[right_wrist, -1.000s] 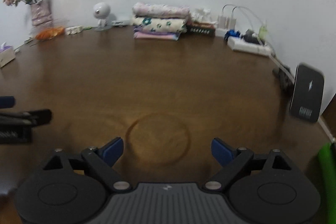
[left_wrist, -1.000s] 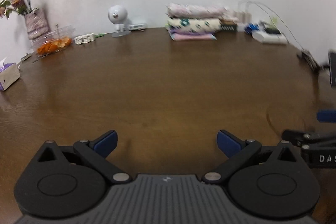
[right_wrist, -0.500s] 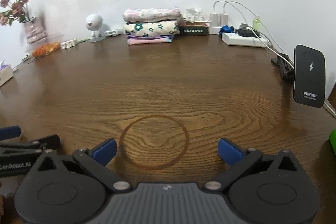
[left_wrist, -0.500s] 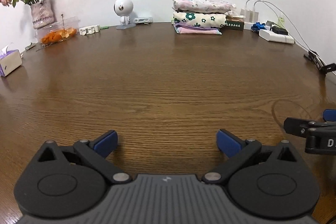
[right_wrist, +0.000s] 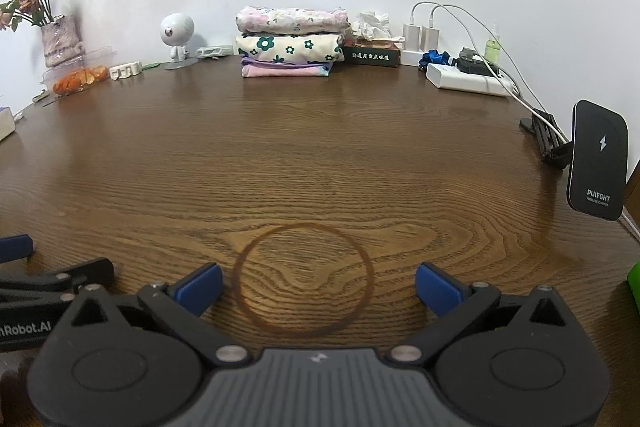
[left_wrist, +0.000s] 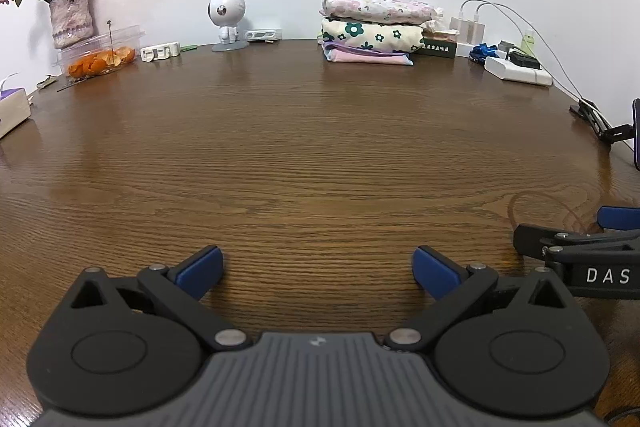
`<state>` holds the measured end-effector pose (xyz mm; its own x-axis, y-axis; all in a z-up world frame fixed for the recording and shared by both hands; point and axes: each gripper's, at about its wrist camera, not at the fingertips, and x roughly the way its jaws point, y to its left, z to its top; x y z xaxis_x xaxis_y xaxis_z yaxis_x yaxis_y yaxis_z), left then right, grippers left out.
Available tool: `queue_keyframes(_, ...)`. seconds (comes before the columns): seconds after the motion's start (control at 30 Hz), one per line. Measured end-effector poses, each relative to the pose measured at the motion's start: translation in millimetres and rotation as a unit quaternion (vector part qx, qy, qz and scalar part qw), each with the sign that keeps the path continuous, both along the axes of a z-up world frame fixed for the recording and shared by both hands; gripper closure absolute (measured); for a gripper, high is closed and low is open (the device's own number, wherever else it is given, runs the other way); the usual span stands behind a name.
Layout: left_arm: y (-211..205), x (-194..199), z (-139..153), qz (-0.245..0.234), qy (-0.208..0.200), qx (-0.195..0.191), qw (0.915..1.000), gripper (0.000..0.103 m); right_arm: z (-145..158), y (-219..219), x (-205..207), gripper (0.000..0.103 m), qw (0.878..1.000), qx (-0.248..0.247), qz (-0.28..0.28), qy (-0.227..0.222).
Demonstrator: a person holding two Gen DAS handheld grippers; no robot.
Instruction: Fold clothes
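Hovering wide open and empty, both hand-held grippers [left_wrist: 317, 265] [right_wrist: 318, 283] face bare tabletop [left_wrist: 320, 147]; reaching carelessly could topple the stack [left_wrist: 372, 27] beyond.

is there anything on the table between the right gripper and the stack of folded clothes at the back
Nothing visible. Bare table runs from the open right gripper to the folded clothes; only a ring stain marks the wood. The tissue box sits beside the stack, not in front.
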<state>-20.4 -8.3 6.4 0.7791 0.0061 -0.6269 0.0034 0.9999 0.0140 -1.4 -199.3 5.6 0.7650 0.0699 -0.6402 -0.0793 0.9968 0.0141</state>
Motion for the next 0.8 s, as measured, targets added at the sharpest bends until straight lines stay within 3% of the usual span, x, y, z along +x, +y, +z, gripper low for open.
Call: queue_keyframes(0.8, -5.6, 3.4, 0.7, -0.017, 0.004, 0.000, 0.9999, 0.000, 0.3, 0.5, -0.1, 0.000, 1.000, 0.001, 0.001, 0.001)
